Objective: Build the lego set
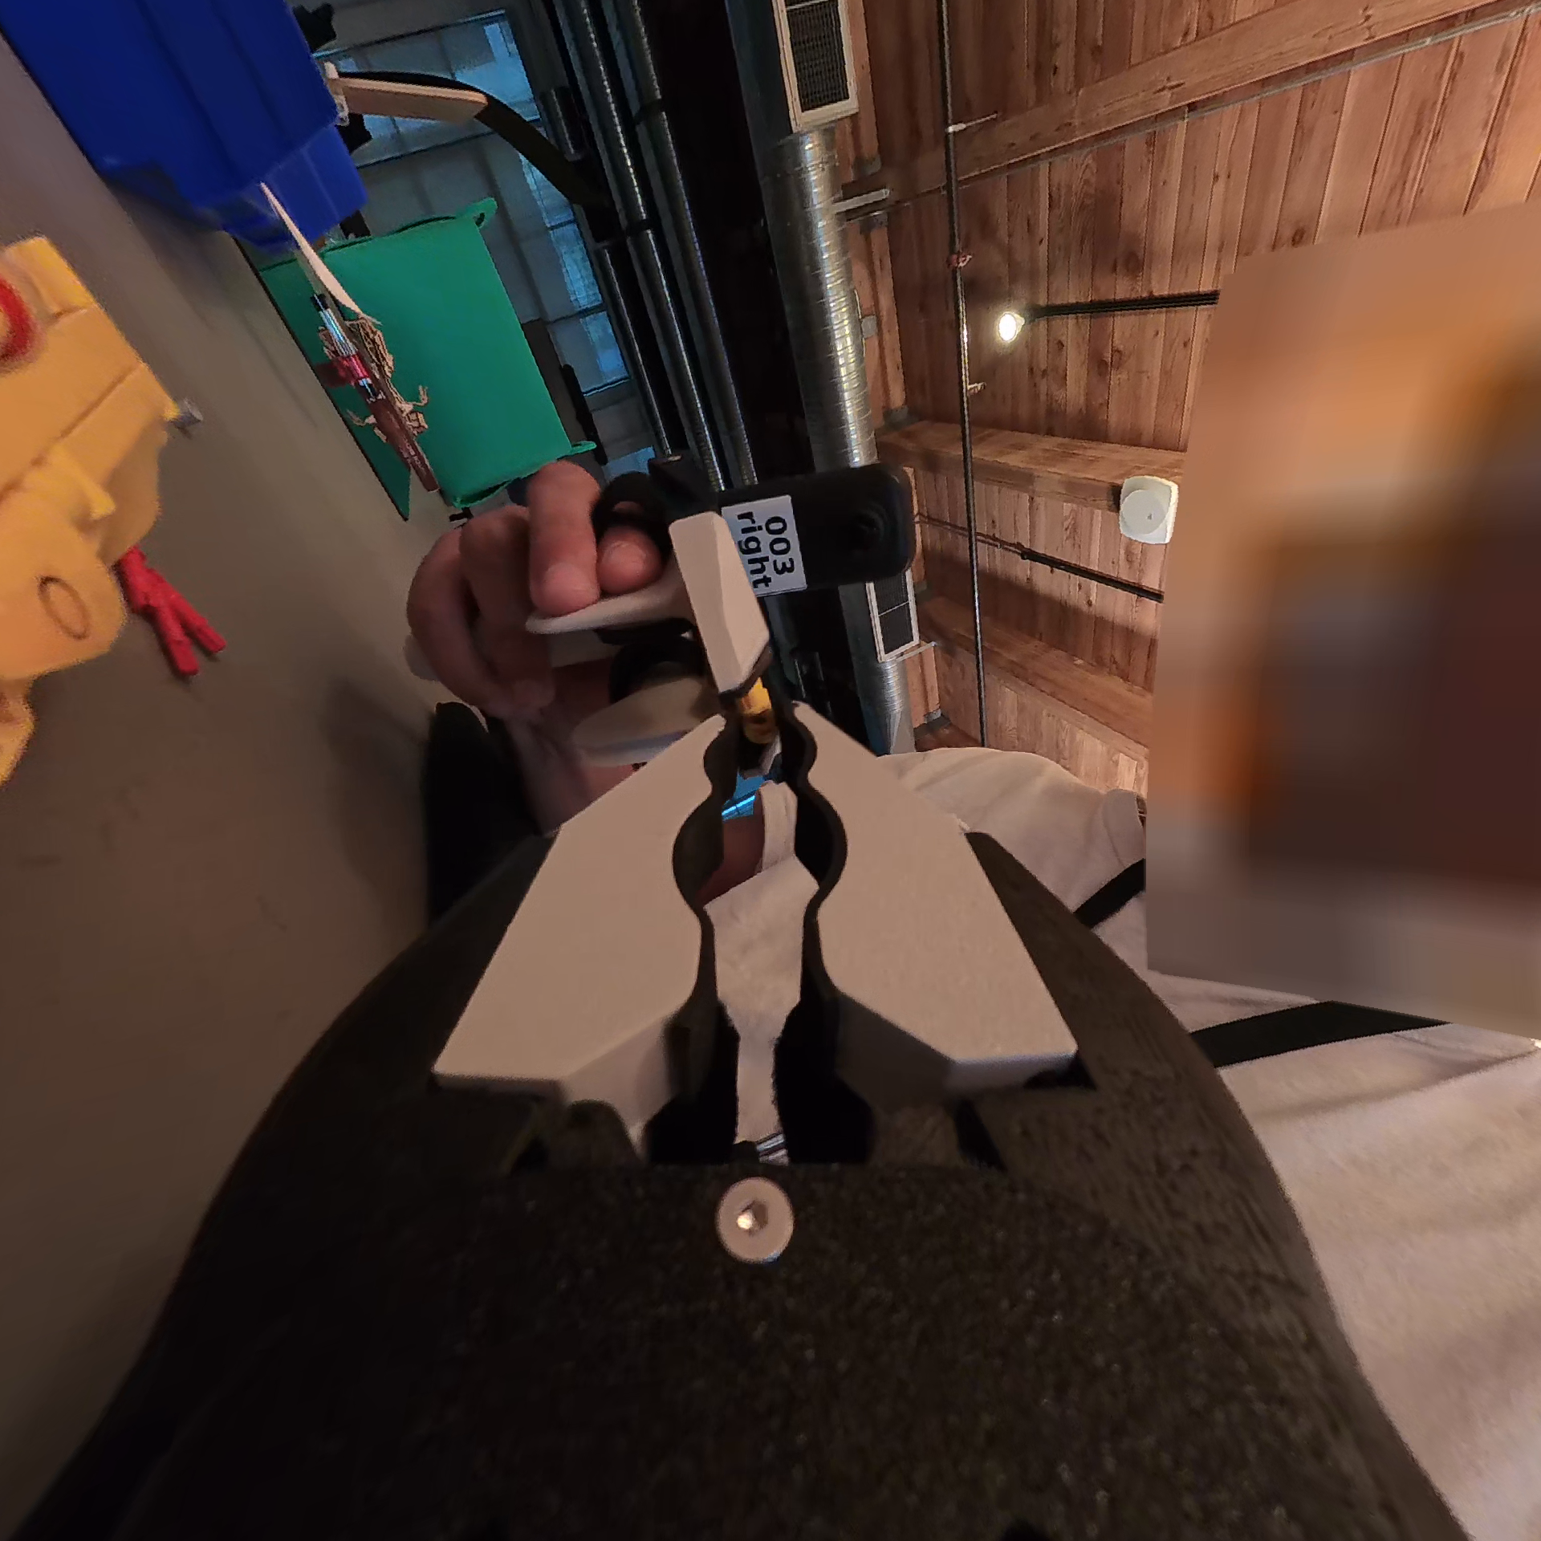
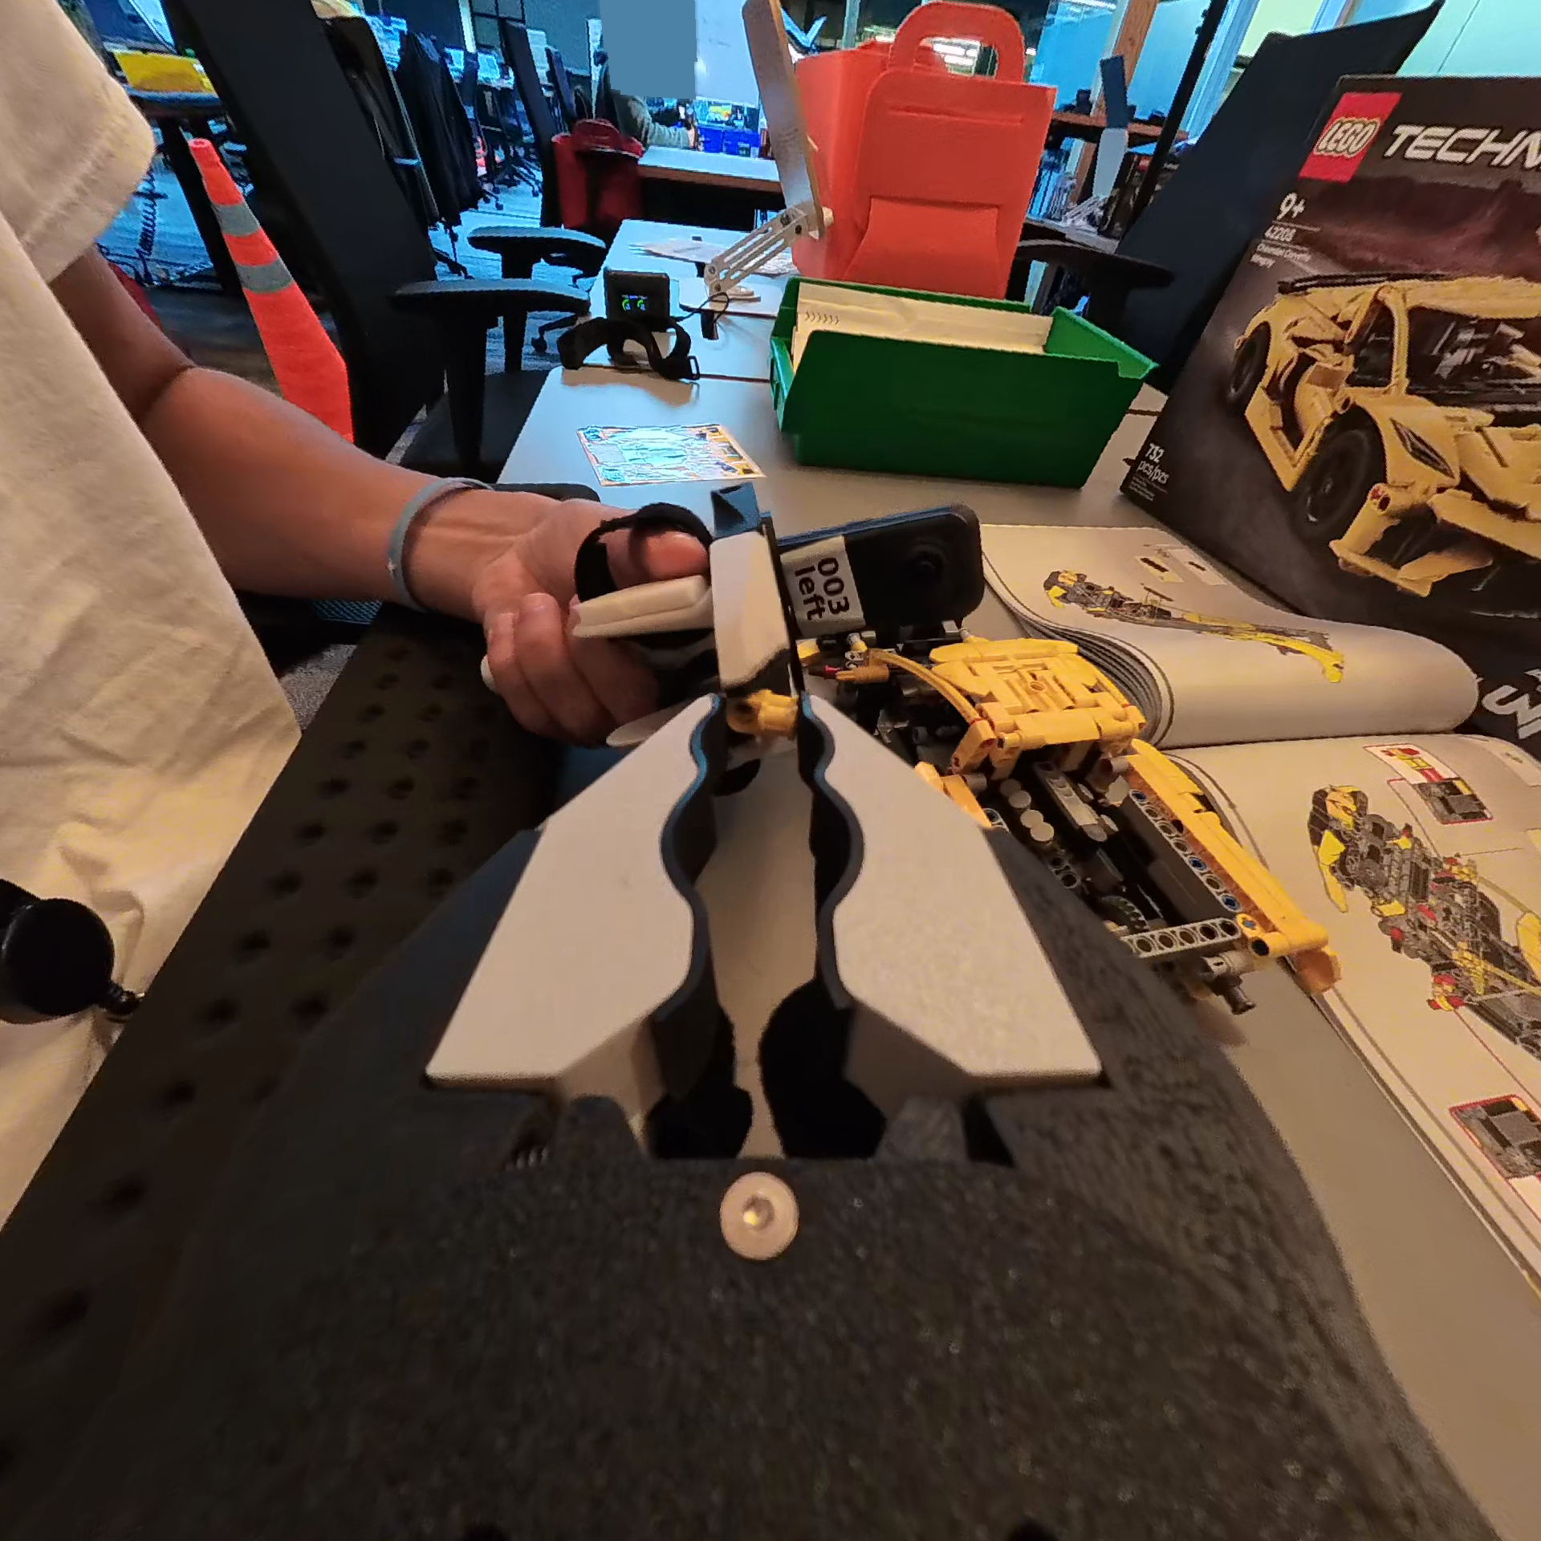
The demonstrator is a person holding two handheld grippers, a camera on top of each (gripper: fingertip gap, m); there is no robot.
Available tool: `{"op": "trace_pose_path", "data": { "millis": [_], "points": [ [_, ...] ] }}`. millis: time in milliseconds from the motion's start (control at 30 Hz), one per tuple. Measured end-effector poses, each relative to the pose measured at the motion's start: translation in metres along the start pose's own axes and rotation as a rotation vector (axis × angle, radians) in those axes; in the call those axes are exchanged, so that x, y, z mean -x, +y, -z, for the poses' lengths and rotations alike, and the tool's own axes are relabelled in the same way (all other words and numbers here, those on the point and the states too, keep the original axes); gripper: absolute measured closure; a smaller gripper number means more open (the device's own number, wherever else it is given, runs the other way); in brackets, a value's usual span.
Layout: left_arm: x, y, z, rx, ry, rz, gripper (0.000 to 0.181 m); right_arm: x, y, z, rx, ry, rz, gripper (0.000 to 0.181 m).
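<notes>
A small yellow Lego piece (image 2: 757, 714) is held in the air between both grippers' tips; it also shows in the left wrist view (image 1: 755, 722). My right gripper (image 2: 760, 705) is shut on it from the near side. My left gripper (image 2: 763, 680) comes down onto the same piece from above, also shut on it. In the left wrist view, my left gripper (image 1: 757, 727) pinches the piece while the right gripper (image 1: 742, 688) meets it from the far side. The partly built yellow and black car (image 2: 1042, 717) lies on the table just right of the grippers.
An open instruction booklet (image 2: 1409, 901) lies under and right of the car. The set's box (image 2: 1376, 375) stands at the far right. A green bin (image 2: 951, 409), an orange bag (image 2: 917, 167) and a sticker sheet (image 2: 667, 454) are farther back. A black perforated board (image 2: 333, 834) lies at the left. My left and right fingertips are right by each other.
</notes>
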State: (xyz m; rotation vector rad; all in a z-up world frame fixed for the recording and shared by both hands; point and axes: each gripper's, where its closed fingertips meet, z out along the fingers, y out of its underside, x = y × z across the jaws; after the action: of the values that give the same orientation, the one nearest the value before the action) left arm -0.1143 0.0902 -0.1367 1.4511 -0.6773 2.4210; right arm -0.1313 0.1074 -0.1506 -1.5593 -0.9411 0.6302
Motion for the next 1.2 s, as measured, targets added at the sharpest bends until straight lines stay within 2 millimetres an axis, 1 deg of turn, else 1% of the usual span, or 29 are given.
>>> {"op": "trace_pose_path", "data": {
  "millis": [300, 600, 767, 833, 867, 1067, 1200],
  "points": [
    [-0.006, -0.004, 0.001, -0.027, 0.05, 0.031, 0.162, -0.004, -0.002, 0.0, -0.017, -0.014, -0.008, 0.167],
    [-0.011, -0.002, 0.001, -0.015, 0.064, 0.001, 0.161, -0.002, -0.006, 0.0, -0.049, -0.004, 0.037, 0.167],
    [-0.006, -0.002, 0.001, -0.012, 0.025, -0.021, 0.164, -0.002, -0.003, -0.001, -0.036, 0.016, 0.064, 0.167],
    [-0.002, -0.002, 0.002, -0.014, 0.0, -0.021, 0.174, -0.003, -0.003, -0.001, -0.031, 0.04, 0.116, 0.167],
    [0.0, -0.002, 0.002, -0.016, -0.006, -0.017, 0.174, -0.003, -0.003, -0.002, -0.029, 0.049, 0.133, 0.167],
    [0.008, -0.009, 0.006, -0.061, -0.054, -0.02, 0.175, -0.011, 0.004, -0.004, 0.048, 0.13, 0.186, 0.165],
    [0.008, -0.012, 0.008, -0.085, -0.051, -0.017, 0.175, -0.015, 0.003, -0.005, 0.047, 0.169, 0.22, 0.165]
  ]
}}
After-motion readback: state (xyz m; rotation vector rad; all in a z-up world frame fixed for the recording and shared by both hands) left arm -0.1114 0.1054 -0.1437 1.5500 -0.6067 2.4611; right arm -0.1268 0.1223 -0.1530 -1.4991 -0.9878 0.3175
